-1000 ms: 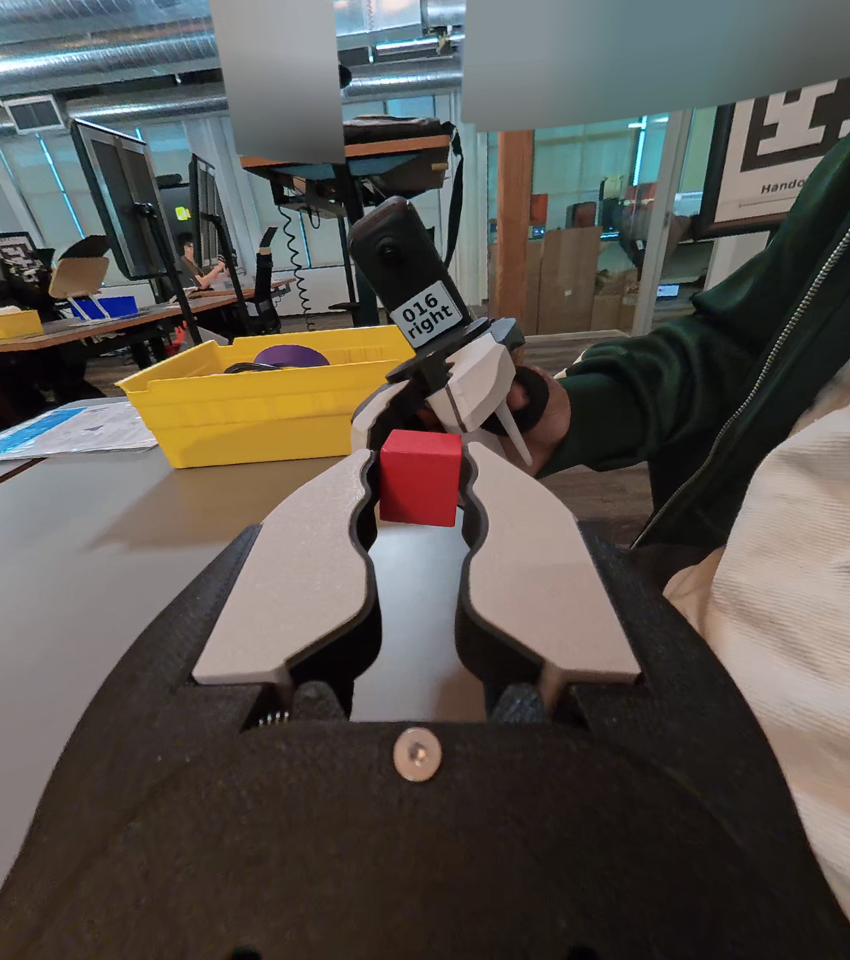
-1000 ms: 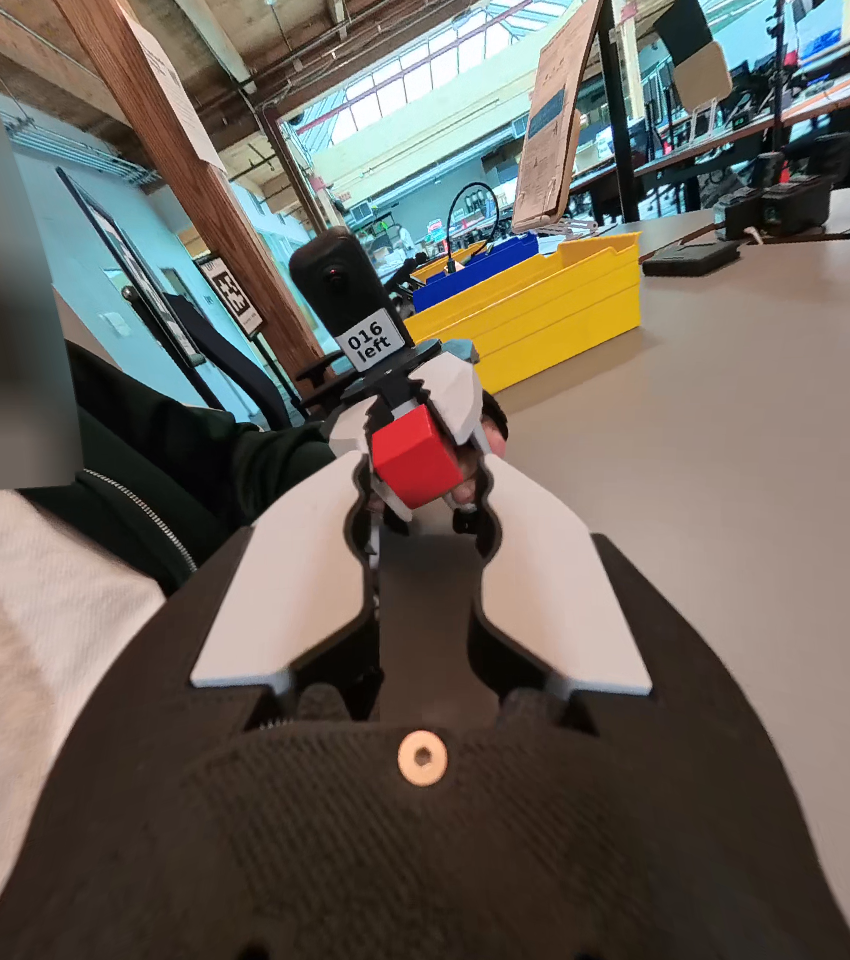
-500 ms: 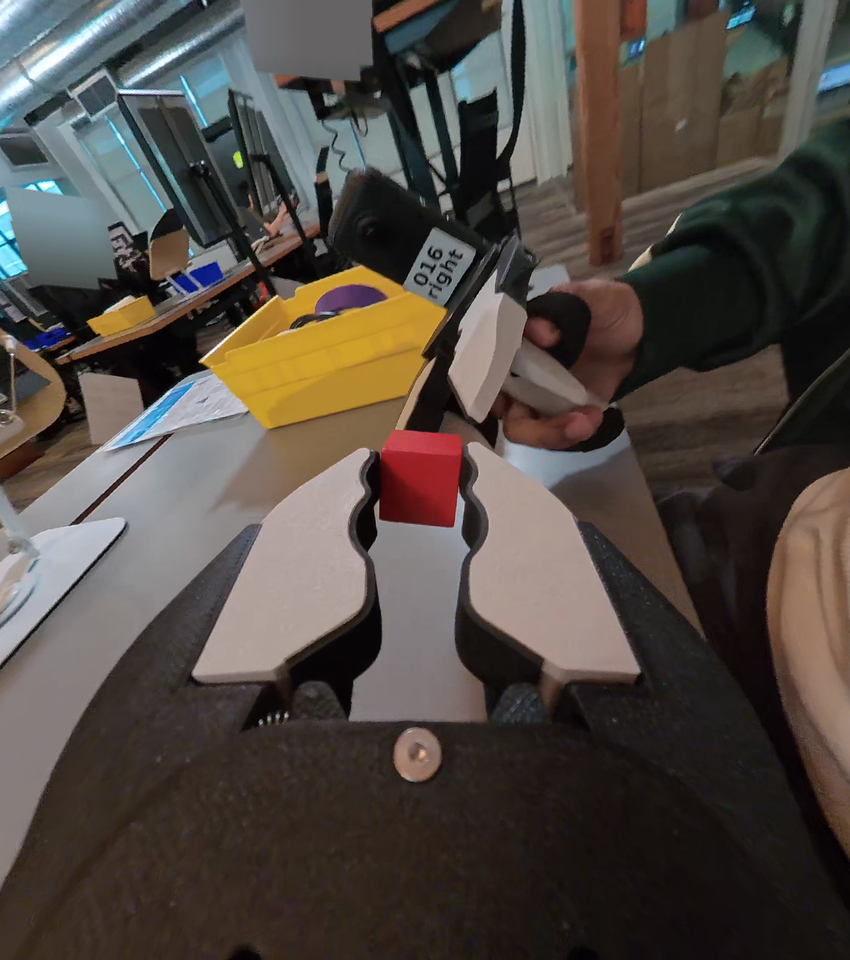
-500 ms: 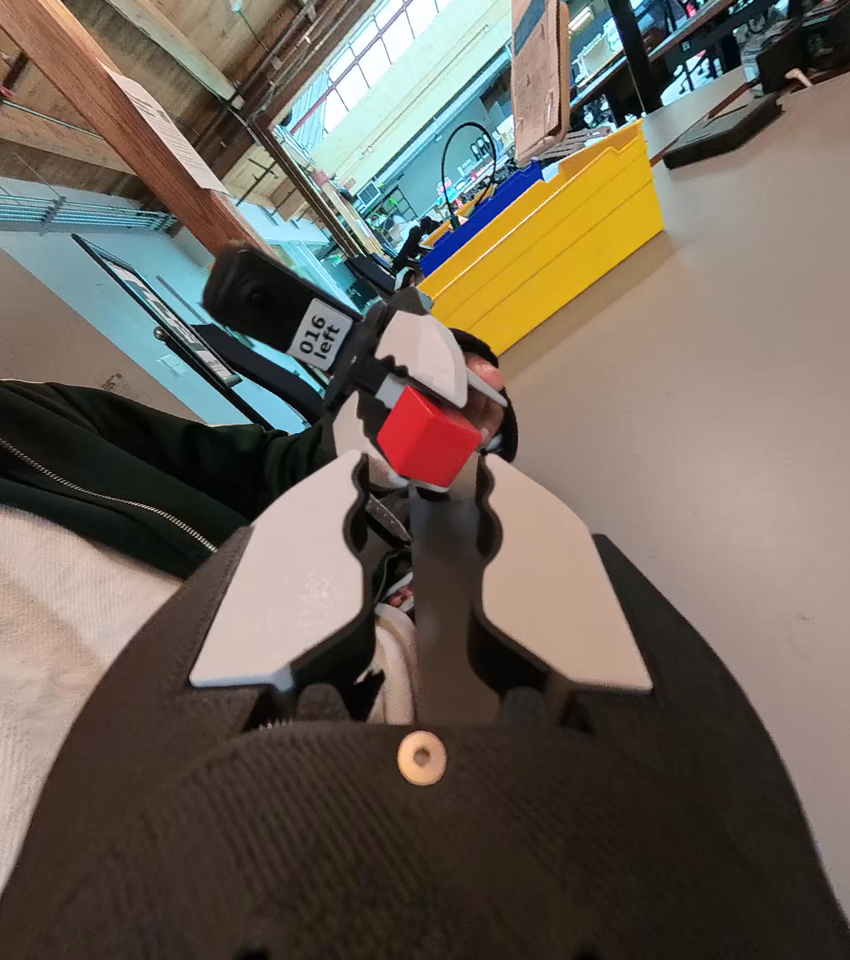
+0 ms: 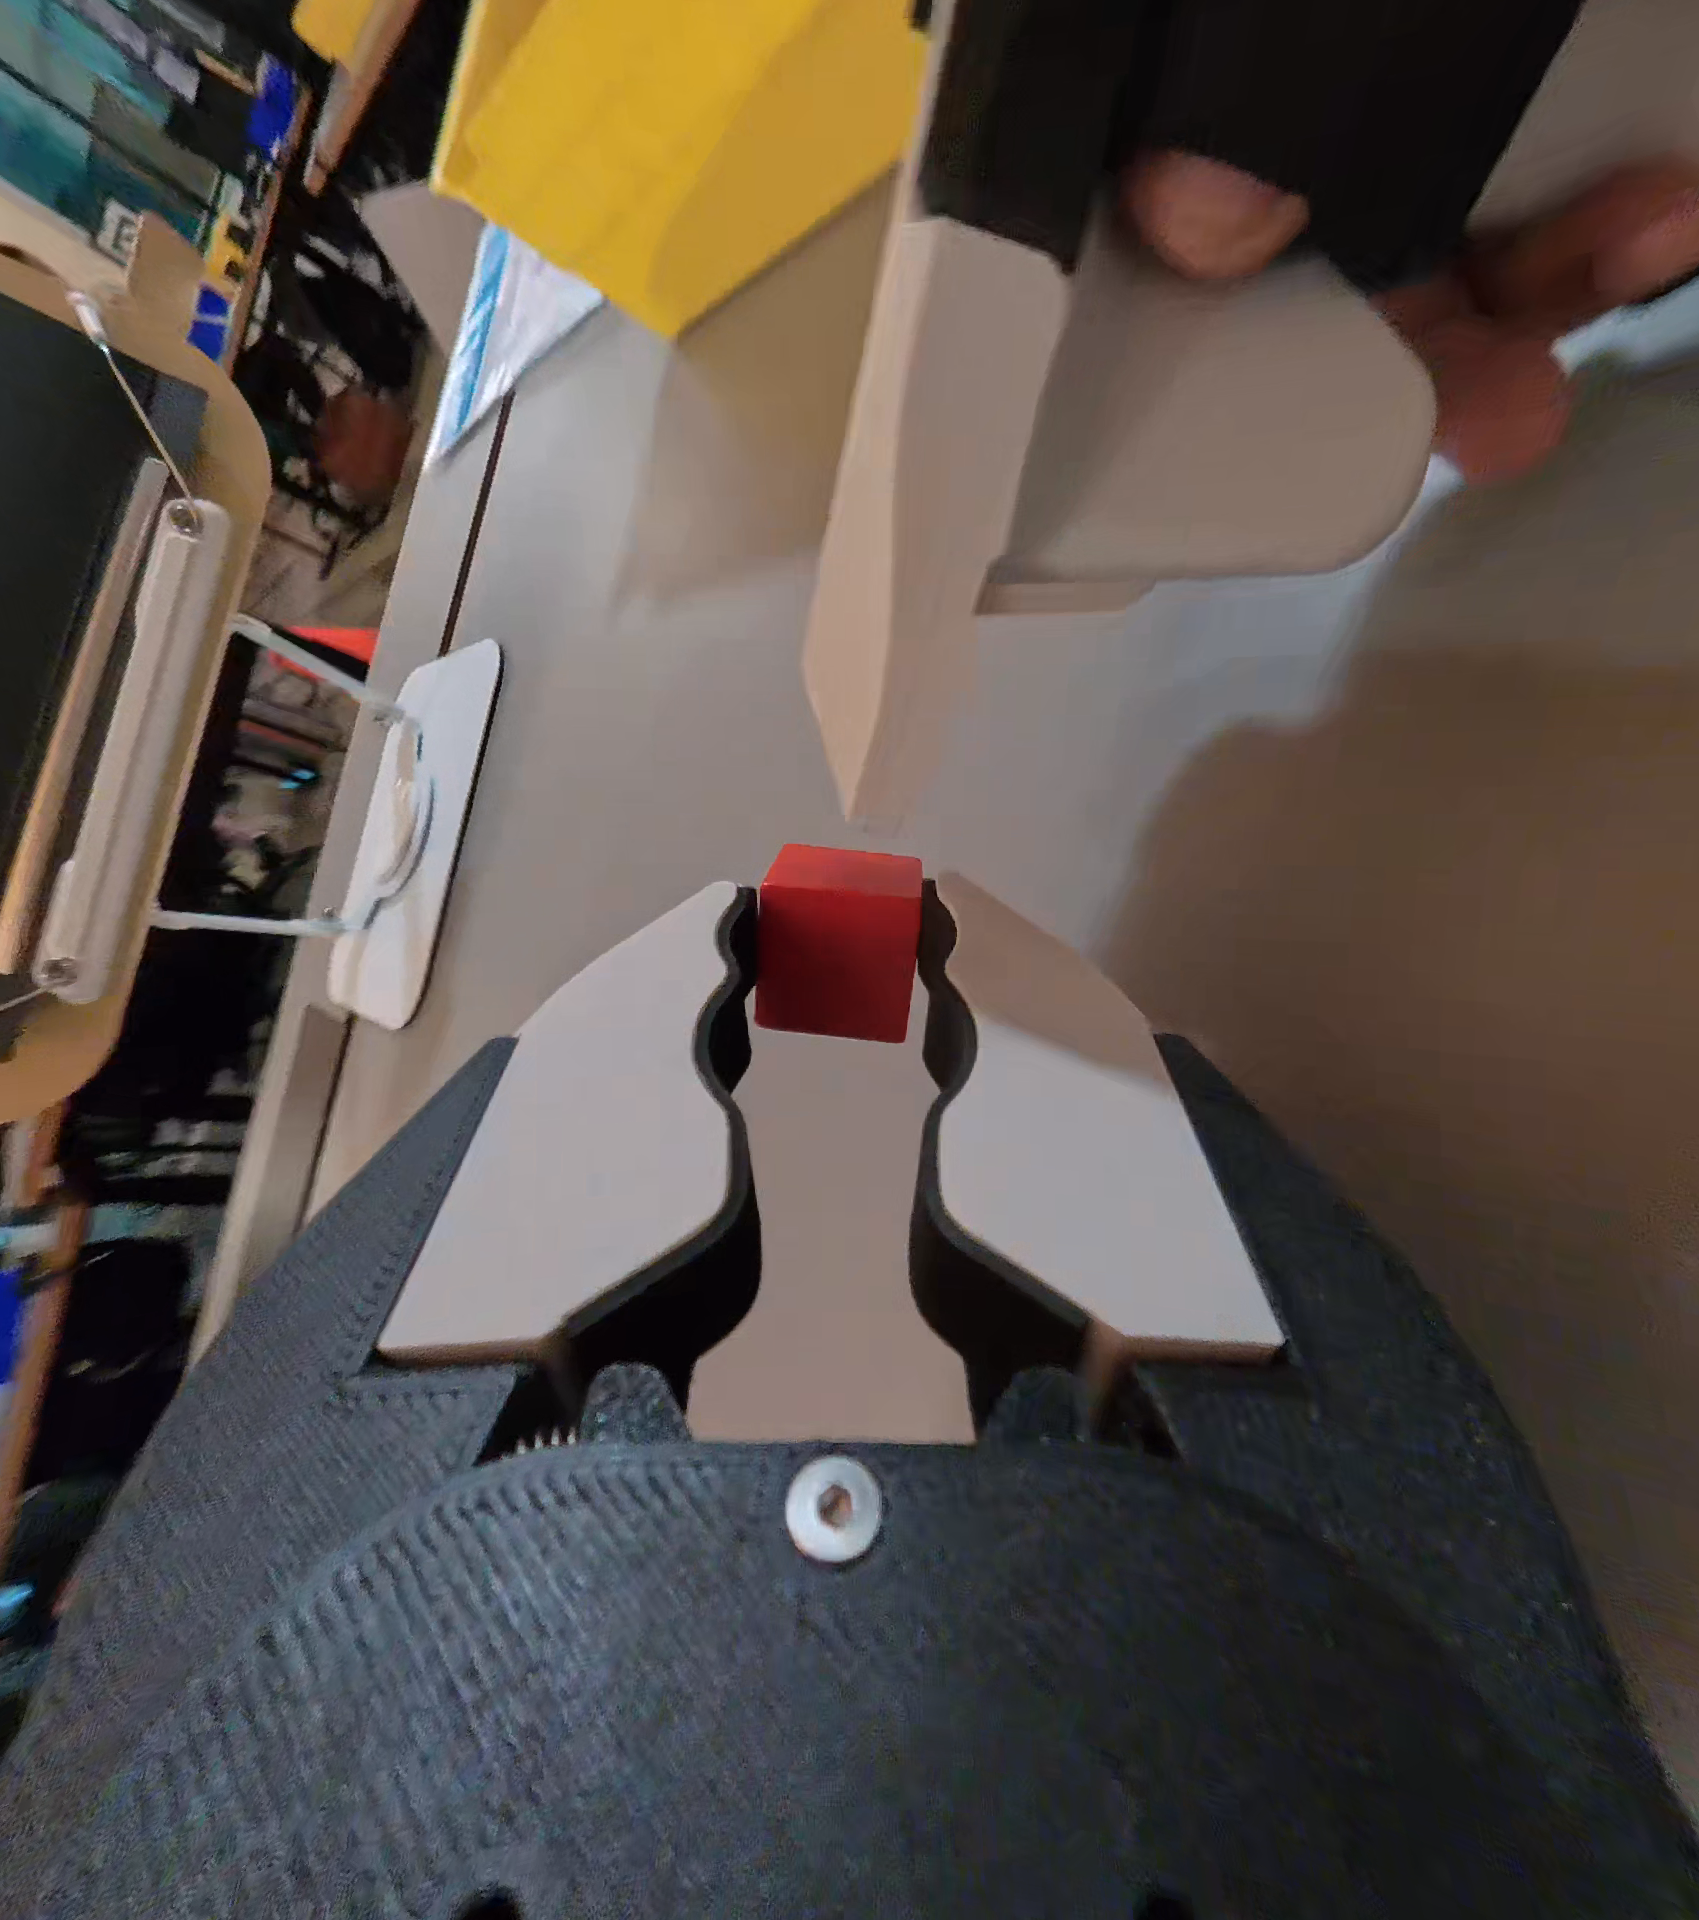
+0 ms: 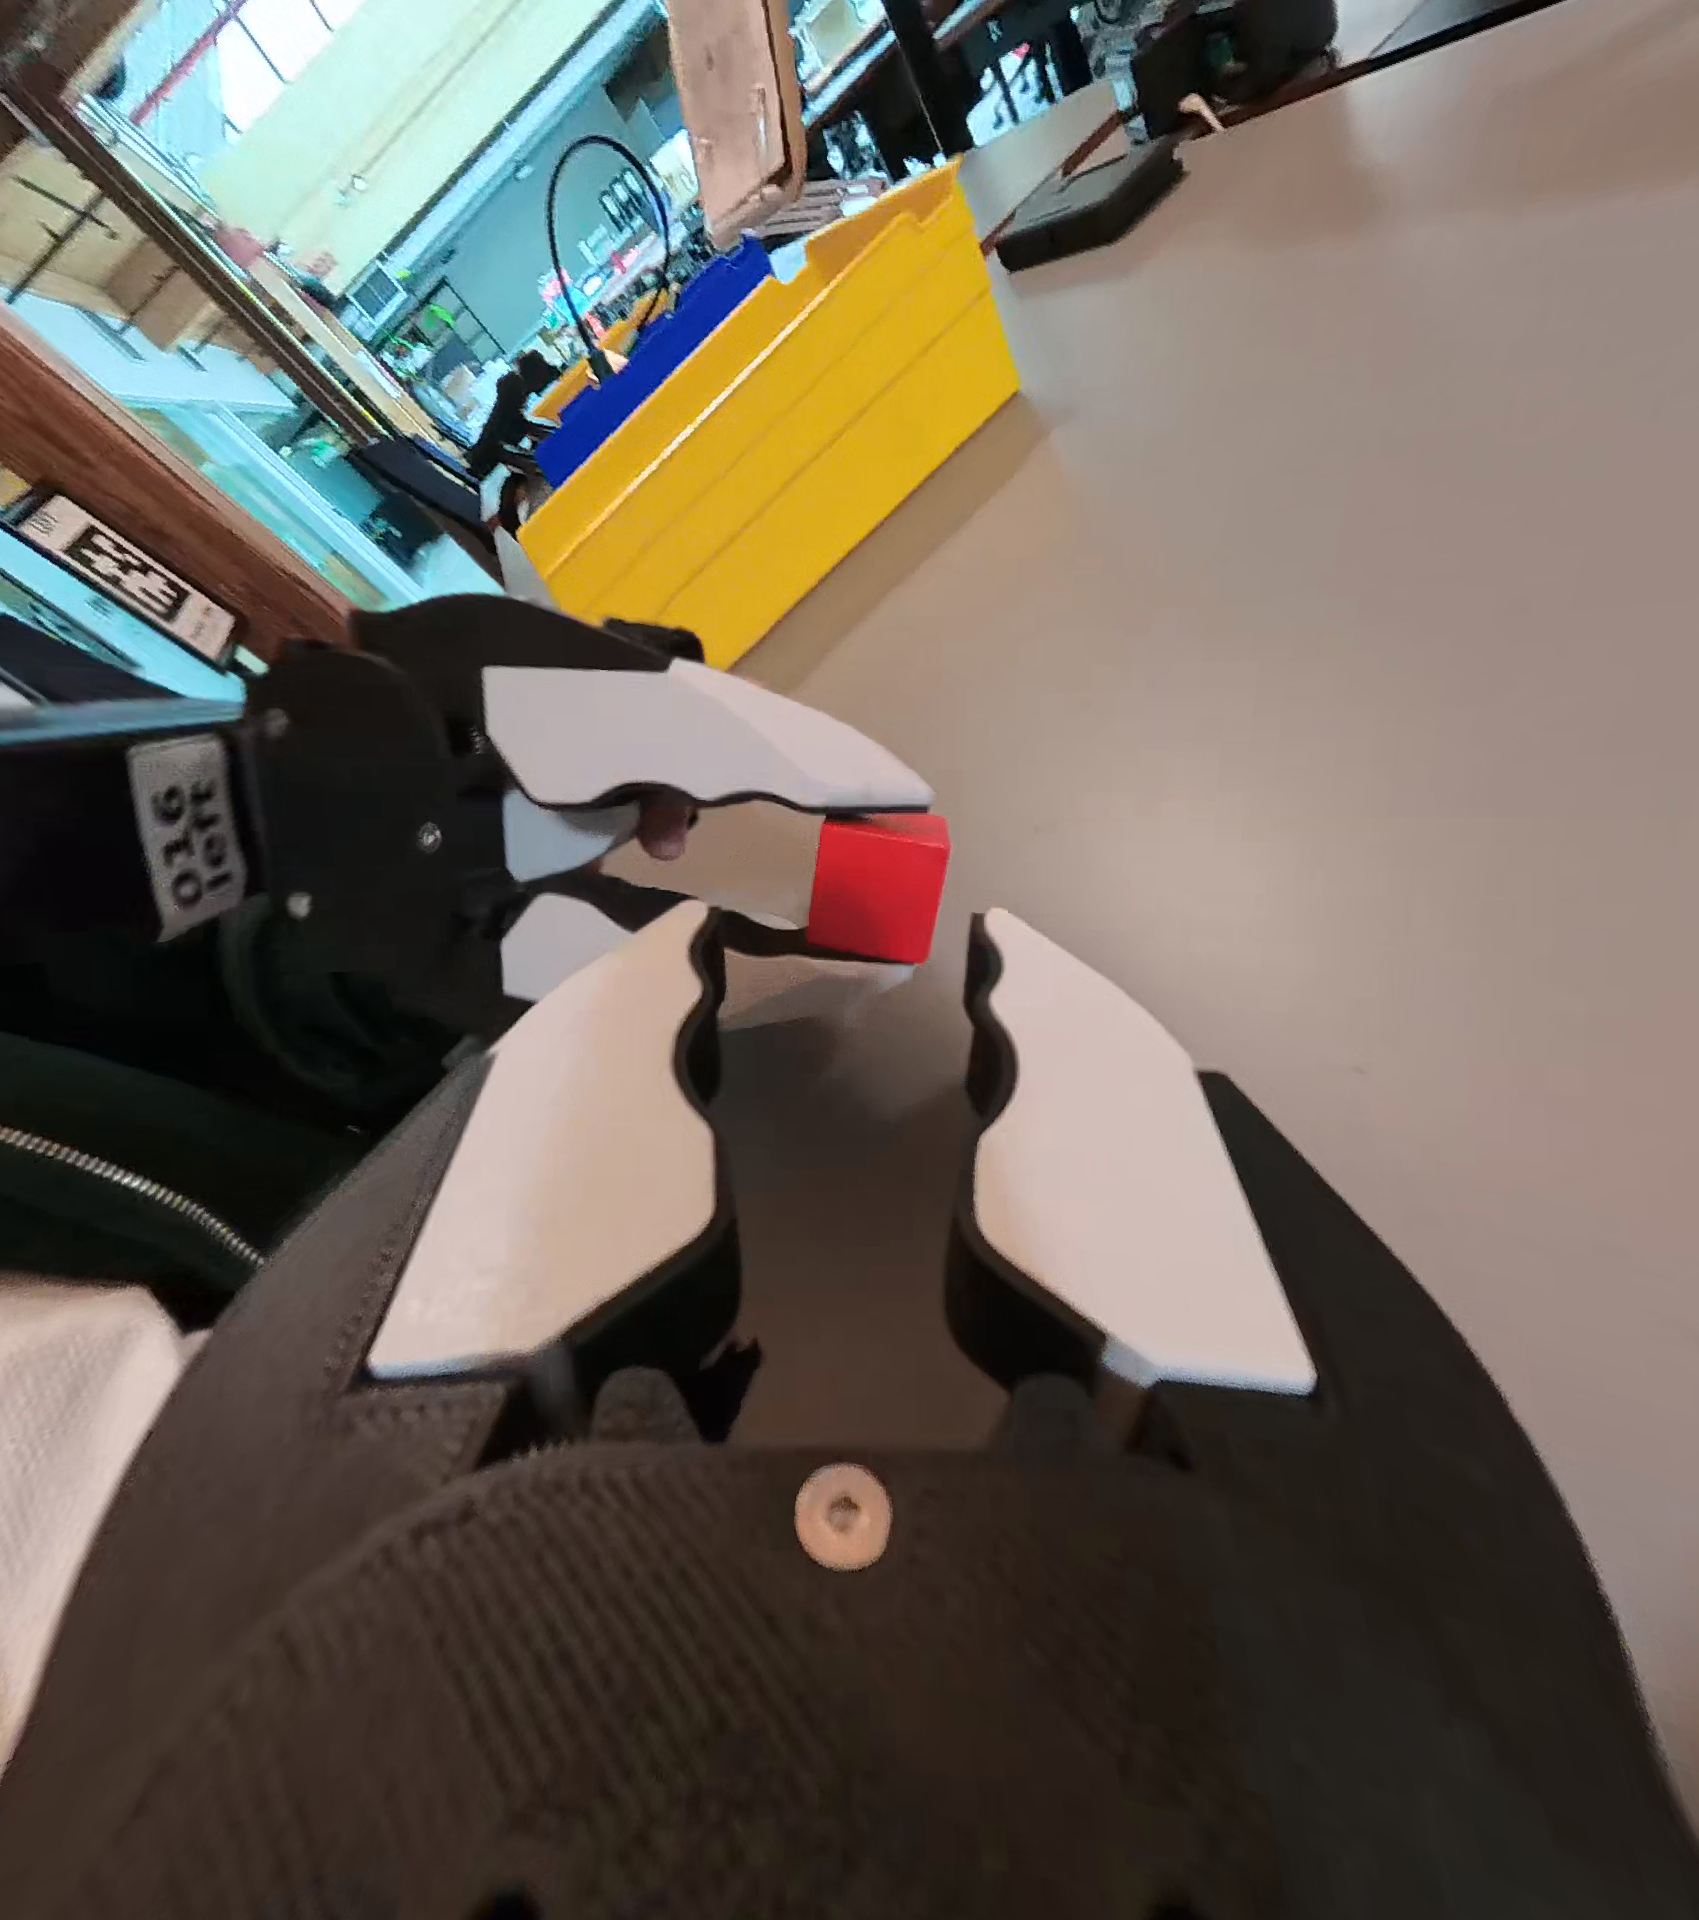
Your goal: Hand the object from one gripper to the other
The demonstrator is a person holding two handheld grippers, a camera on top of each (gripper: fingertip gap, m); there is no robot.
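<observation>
Between left gripper (image 5: 837,902) fingertips as before, red cube (image 5: 837,943); right gripper (image 6: 837,927) now wider.

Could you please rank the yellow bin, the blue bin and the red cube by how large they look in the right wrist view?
Largest to smallest, as they look:
1. yellow bin
2. blue bin, mostly hidden behind the yellow one
3. red cube, held in the left claw

The cube sits nearer the camera, so true sizes differ more.

Two grippers: left gripper (image 5: 837,894), right gripper (image 6: 837,920); one red cube (image 5: 837,943); one yellow bin (image 6: 783,416)

Red cube (image 5: 837,940), yellow bin (image 6: 783,426), white-fingered black tongs (image 6: 840,925)
</observation>
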